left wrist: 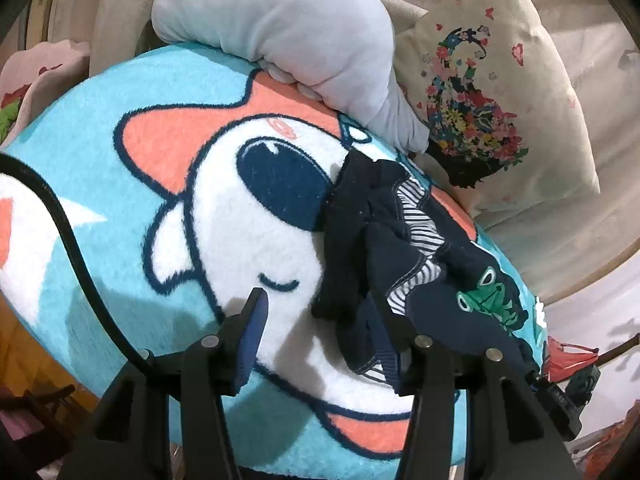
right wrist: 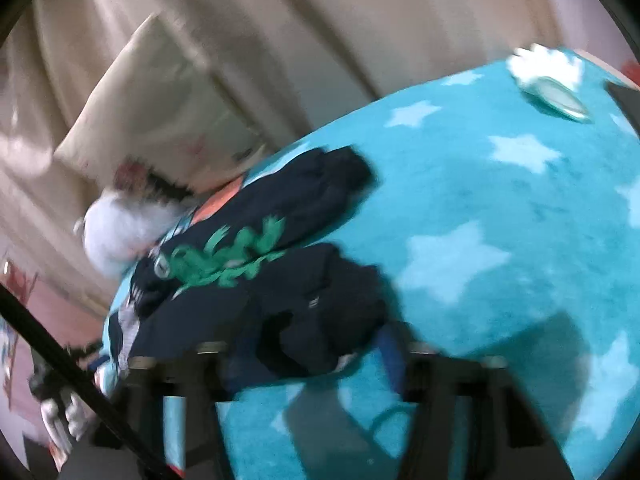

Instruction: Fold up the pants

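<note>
Small dark navy pants with a striped lining and a green frog print lie crumpled on a teal cartoon blanket. My left gripper is open; its right finger lies under the pants' waist edge, its left finger stands free over the blanket. In the blurred right wrist view the pants lie in a heap across the starred blanket. My right gripper is wide apart, its fingers on either side of the near edge of the pants, dark cloth between them.
A grey plush cushion lies on the blanket behind the pants. A cream pillow with a flower print leans at the right. Beige curtains hang behind. A white fluffy item sits far on the blanket.
</note>
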